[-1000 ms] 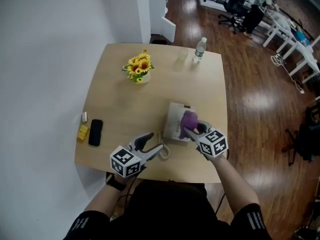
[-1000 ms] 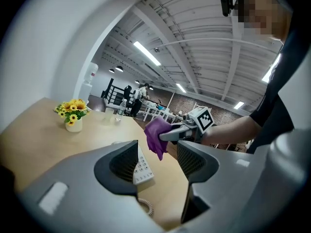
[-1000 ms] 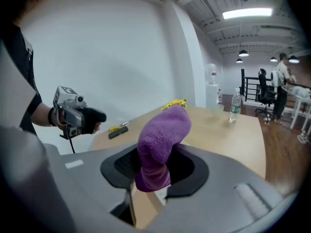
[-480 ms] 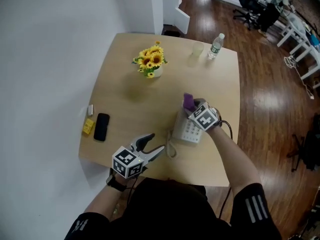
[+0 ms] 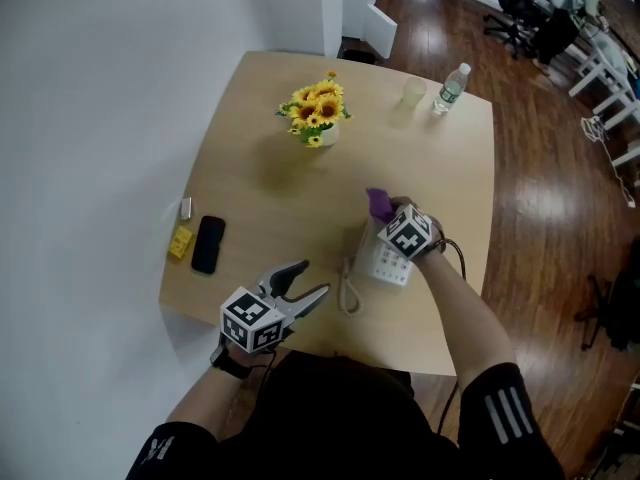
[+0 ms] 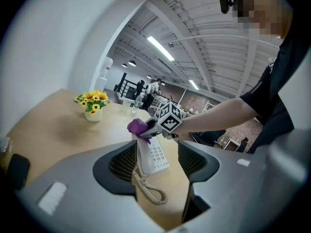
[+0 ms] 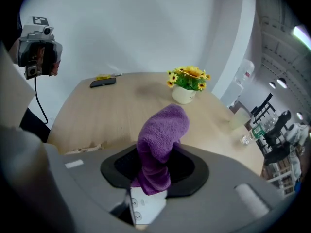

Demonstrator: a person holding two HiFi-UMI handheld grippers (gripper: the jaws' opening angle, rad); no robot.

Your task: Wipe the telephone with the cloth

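Left claw (image 5: 314, 278) at near desk (image 5: 260, 188) edge, jaws spread wide, nothing between. White telephone (image 5: 385, 263) just beyond, flat on desk. Right claw (image 5: 386, 211) clamped on purple cloth (image 5: 378, 202), over telephone's far end. Sunflower pot (image 5: 318, 118) farther back.

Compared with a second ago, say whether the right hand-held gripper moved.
Yes. The right hand-held gripper, holding the cloth, slid along the telephone to its far end, toward the flowers.
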